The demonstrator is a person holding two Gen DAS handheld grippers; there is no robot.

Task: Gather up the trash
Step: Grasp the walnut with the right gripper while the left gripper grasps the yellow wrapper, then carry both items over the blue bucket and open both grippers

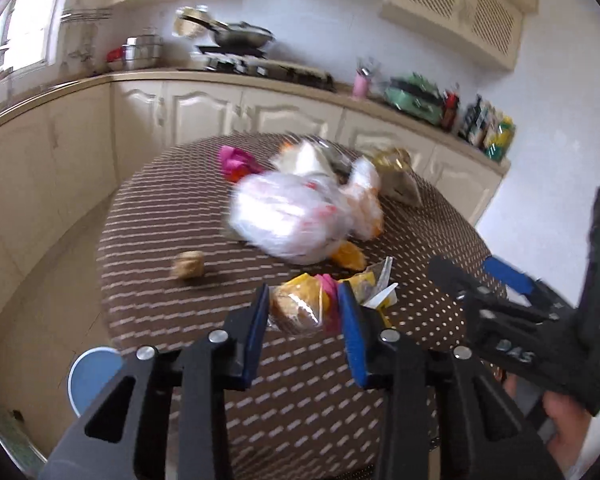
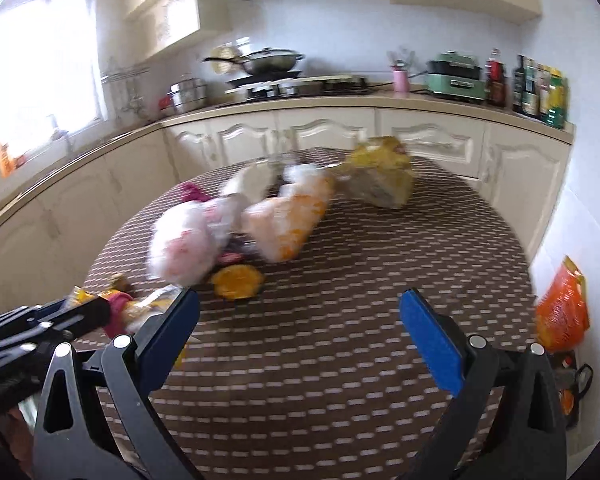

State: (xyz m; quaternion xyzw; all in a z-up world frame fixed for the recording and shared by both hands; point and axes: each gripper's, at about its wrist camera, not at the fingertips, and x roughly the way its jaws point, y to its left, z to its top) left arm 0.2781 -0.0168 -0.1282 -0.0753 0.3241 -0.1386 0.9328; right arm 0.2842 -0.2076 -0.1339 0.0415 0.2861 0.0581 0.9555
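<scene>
On the round table with a brown dotted cloth (image 1: 160, 220) lies scattered trash. My left gripper (image 1: 303, 292) is shut on a clear wrapper (image 1: 300, 308) with brown, yellow and pink contents; both blue pads touch its sides. That wrapper (image 2: 148, 304) and the left gripper (image 2: 60, 316) show at the left of the right wrist view. My right gripper (image 2: 300, 320) hangs open over bare cloth, holding nothing, and appears as the right gripper (image 1: 500, 288) beside the left one. Further back lie a white plastic bag (image 1: 288, 216), an orange peel (image 1: 348, 256) and a small brown lump (image 1: 188, 265).
A pink scrap (image 1: 236, 160), an orange-white bag (image 2: 288, 216) and a yellow bag (image 2: 384, 172) sit at the table's far side. A blue stool (image 1: 88, 376) stands below left. An orange sack (image 2: 564, 316) hangs by the right wall. Kitchen counters (image 2: 340, 100) ring the table.
</scene>
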